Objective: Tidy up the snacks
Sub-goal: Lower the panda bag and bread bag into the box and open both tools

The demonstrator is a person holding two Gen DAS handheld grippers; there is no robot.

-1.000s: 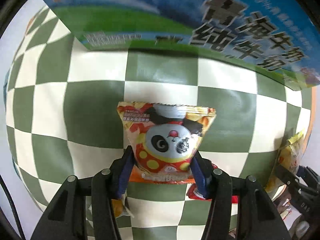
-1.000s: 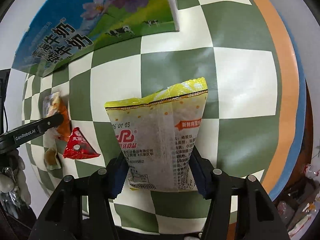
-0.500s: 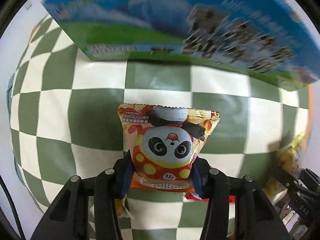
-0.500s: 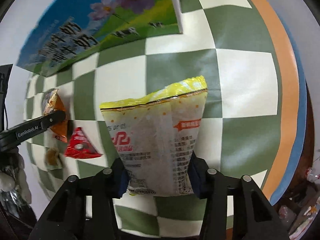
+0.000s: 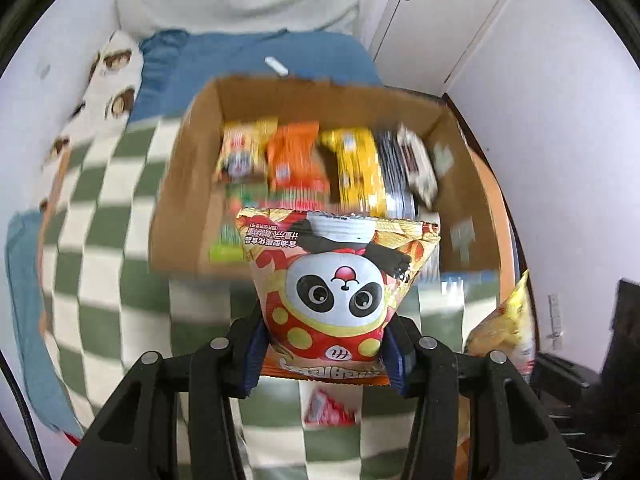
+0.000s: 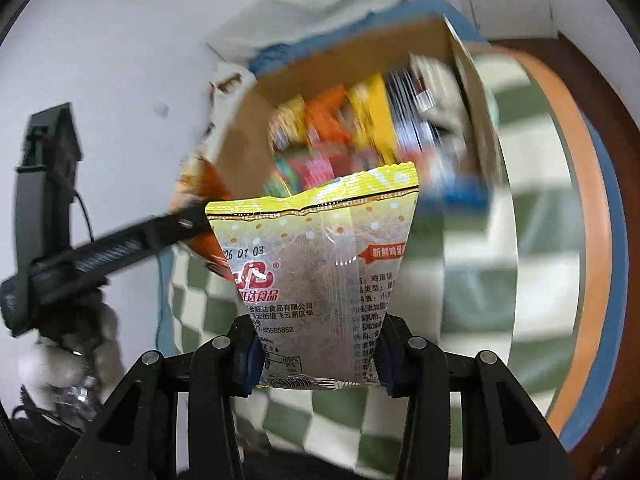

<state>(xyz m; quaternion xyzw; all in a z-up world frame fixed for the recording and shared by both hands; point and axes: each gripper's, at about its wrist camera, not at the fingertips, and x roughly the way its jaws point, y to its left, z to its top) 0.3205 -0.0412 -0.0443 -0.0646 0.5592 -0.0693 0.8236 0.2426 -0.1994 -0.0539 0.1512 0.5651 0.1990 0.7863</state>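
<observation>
My left gripper (image 5: 326,354) is shut on a red and orange panda snack bag (image 5: 334,284), lifted well above the checked tablecloth (image 5: 100,240). Behind the bag stands an open cardboard box (image 5: 188,168) with several snack packs upright inside. My right gripper (image 6: 318,358) is shut on a yellow-topped clear snack bag (image 6: 316,264), also raised in the air. The same box (image 6: 240,148) shows blurred behind it. The left gripper's arm (image 6: 120,244) crosses the left of the right wrist view, with its orange bag partly hidden.
A red triangular packet (image 5: 328,410) lies on the cloth below the left gripper. A blue cushion (image 5: 248,56) sits behind the box, against white walls and a door (image 5: 432,20). The round table's orange and blue rim (image 6: 592,240) curves at right. A gloved hand (image 6: 60,356) holds the left gripper.
Both grippers have closed tighter on their bags and risen off the table. The views tilted up, so the box's open top and the room now show.
</observation>
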